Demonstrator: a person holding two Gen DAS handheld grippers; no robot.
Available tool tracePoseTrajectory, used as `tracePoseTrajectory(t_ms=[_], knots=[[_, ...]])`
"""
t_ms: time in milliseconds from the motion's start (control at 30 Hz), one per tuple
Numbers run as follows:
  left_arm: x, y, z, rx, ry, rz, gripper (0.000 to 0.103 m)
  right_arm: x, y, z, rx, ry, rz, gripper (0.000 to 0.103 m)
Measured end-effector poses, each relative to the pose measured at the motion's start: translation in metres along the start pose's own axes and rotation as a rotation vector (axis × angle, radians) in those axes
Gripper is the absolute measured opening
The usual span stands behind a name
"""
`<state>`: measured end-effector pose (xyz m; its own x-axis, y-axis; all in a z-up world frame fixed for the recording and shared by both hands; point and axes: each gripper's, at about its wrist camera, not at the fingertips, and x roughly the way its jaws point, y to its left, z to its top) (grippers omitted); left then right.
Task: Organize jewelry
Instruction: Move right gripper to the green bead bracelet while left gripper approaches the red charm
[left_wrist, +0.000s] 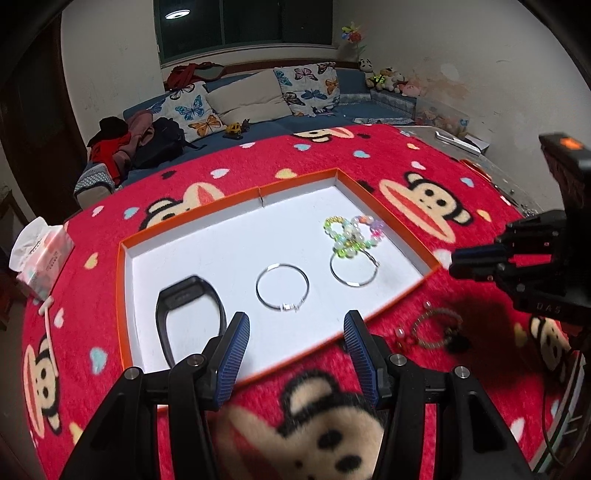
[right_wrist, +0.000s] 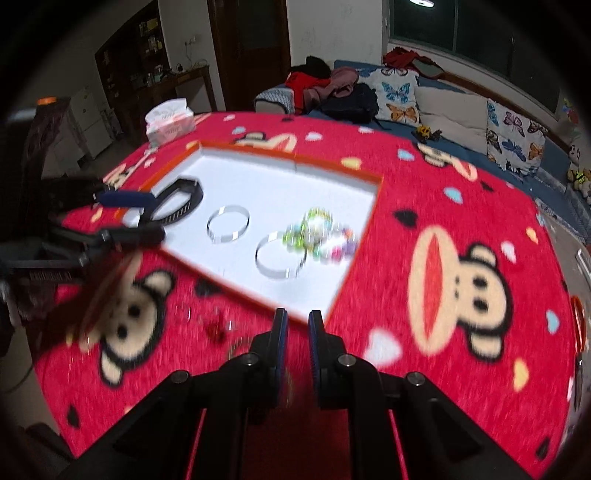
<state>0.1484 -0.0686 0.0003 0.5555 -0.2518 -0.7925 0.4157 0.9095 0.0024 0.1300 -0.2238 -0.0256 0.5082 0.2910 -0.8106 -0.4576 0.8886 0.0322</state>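
Landmark is the orange-rimmed white tray (left_wrist: 125, 254) on the red monkey-print blanket (left_wrist: 424, 166). Inside the tray: black watch band (left_wrist: 190, 314) at its left end, plain silver bangle (left_wrist: 282, 288) in the middle, second silver bangle (left_wrist: 354, 267) toward the right end with a heap of coloured bead bracelets (left_wrist: 352, 232) lying on its far edge. Outside the tray, on the blanket just off its near right corner, lies a grey bead bracelet (left_wrist: 437, 328) with a dark charm and red bits. Left gripper (left_wrist: 297, 328) hovers over the tray's near rim, jaws about half apart, nothing between them. Right gripper (right_wrist: 298, 323) sits off the tray's near right corner, jaws drawn almost together with only a thin slit; nothing seen held, though that view is motion-blurred. Tissue pack (left_wrist: 37, 254) stands off the tray's left end. A sofa with butterfly cushions (left_wrist: 195, 110) is well beyond the tray's far side.
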Motion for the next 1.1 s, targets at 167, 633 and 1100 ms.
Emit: tracePoseTrajectory(t_ms=[167, 633, 1100], knots=[[-0.008, -0.007, -0.020, 0.004, 0.016, -0.006, 0.058, 0.007, -0.003, -0.026, 0.020, 0.047, -0.002, 0.013], [0.002, -0.011, -0.045, -0.013, 0.065, -0.023, 0.058, 0.007, -0.003, -0.048, 0.055, 0.069, 0.037, 0.013], [0.012, -0.005, -0.048, -0.034, 0.082, -0.029, 0.058, 0.026, 0.005, -0.033, 0.015, 0.067, -0.018, 0.013]])
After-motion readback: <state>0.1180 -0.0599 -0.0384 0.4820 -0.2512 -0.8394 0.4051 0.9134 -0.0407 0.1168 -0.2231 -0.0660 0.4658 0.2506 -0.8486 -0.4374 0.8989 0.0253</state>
